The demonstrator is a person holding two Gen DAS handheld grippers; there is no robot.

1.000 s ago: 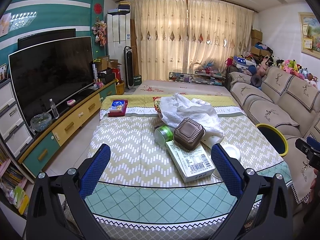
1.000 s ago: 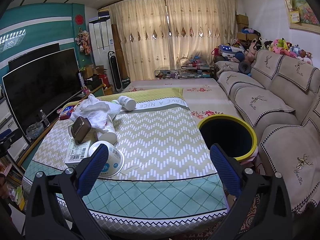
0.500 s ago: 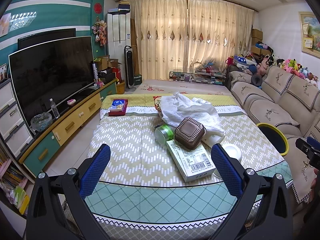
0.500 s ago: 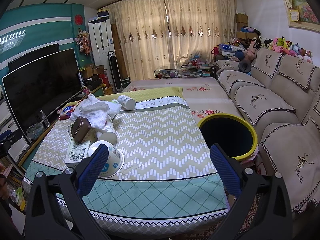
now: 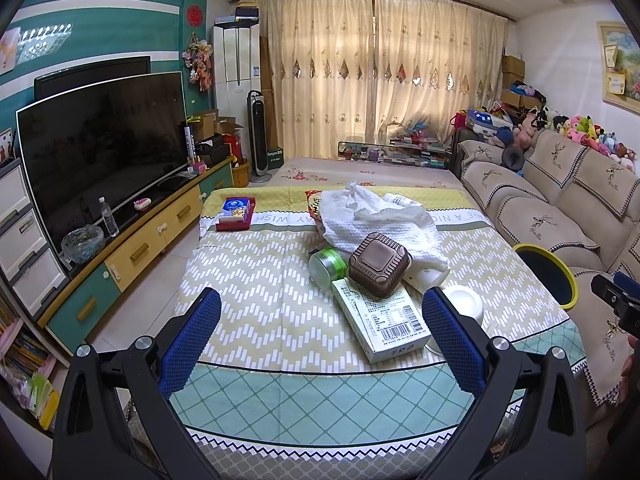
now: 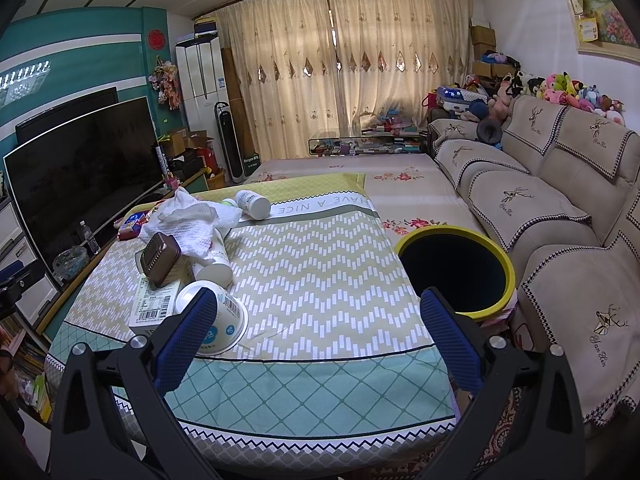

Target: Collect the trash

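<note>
Tongs first: the left tongs (image 5: pixel 320 320) stand spread wide with nothing between the blue-padded fingers (image 5: pixel 188 344), hovering over the near edge of the tabletop (image 5: pixel 256 280), which wears a chevron-patterned cloth. The right tongs (image 6: pixel 316 328) are likewise wide apart and empty, held over the same near edge further to the right.

Just ahead of the left tongs, close to their right finger, lies a white rectangular cardboard box with a barcode label (image 5: pixel 380 316); its long axis runs away from the tongs and slightly leftward, barcode end nearest. A brown square lidded container (image 5: pixel 379 264) sits tilted on the far end of that box. Left of it a green-banded round tin (image 5: pixel 326 266) lies on its side, its flat end facing the tongs. A crumpled white towel (image 5: pixel 372 220) is heaped beyond them, and a white bottle (image 5: pixel 400 201) lies past it.

Beside the left finger of the right tongs, a white paper cup (image 6: pixel 218 320) lies on its side, open mouth toward the far left. Beyond it a white plastic bottle (image 6: pixel 252 205) lies on its side, its base pointing toward the tongs' right.

Right of the tabletop, ahead of the right tongs' right finger, stands a yellow-rimmed dark round bin (image 6: pixel 456 270), upright and open, next to a beige sofa (image 6: pixel 560 200).
</note>
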